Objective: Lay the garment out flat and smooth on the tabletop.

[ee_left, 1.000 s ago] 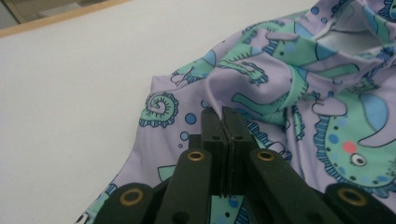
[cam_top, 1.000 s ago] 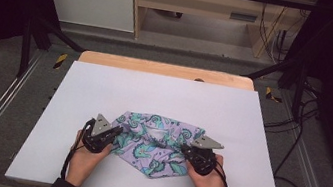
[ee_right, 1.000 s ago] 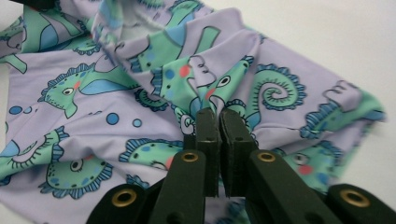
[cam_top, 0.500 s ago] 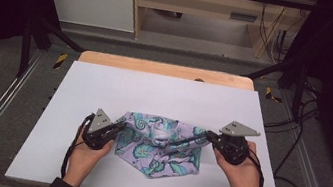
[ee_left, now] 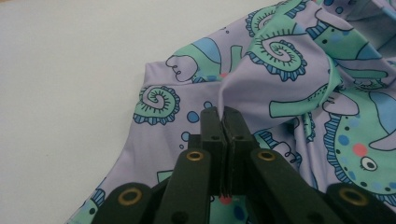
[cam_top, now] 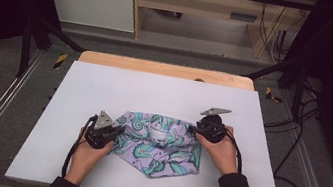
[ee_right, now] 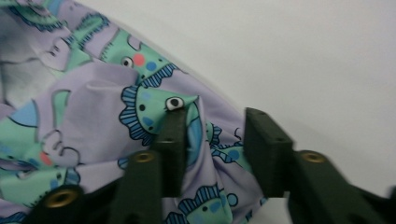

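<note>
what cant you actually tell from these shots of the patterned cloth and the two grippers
- Patterned cloth: what garment it is; bunched folds hide its shape in the high view.
- Left gripper: how many layers it pinches; the shut jaws cover them.
- Right gripper: whether the left pad touches cloth; its view is blurred, jaws just opened.

No text, label, brand, number or sign can be read. The patterned cloth (cam_top: 159, 143) on the surface (cam_top: 105, 84) carries only cartoon creatures, swirls and dots, no letters.

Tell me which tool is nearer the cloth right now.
Left. The left tool is shut on the cloth; the right tool stands open at its right edge.
</note>
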Action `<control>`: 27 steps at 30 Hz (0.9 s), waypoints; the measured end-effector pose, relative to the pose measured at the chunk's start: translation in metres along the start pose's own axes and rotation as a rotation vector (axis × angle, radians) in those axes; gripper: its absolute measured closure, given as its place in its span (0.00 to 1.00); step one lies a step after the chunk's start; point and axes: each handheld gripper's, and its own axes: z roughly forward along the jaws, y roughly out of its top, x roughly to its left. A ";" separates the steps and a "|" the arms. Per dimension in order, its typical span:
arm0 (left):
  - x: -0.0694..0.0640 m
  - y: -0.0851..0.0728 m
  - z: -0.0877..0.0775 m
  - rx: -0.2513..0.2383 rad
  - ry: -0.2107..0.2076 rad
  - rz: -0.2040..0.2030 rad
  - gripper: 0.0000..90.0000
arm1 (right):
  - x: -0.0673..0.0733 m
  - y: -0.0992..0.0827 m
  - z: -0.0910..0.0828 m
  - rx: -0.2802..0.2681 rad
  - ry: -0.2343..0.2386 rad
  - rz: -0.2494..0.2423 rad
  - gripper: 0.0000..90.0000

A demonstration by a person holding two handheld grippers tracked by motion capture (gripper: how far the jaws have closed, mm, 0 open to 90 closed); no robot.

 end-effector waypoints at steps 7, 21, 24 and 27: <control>-0.002 -0.002 -0.002 -0.020 0.010 -0.016 0.99 | 0.033 -0.020 -0.055 -0.155 -0.002 -0.027 0.49; -0.004 -0.004 -0.002 -0.019 0.008 -0.008 0.99 | 0.105 -0.042 -0.033 -0.153 0.070 -0.115 0.56; -0.004 -0.004 -0.003 -0.022 0.010 -0.008 0.99 | 0.108 -0.037 -0.018 -0.113 0.053 -0.108 0.56; -0.004 -0.003 -0.004 -0.024 0.012 -0.006 0.99 | 0.111 -0.038 -0.007 -0.062 0.014 -0.129 0.55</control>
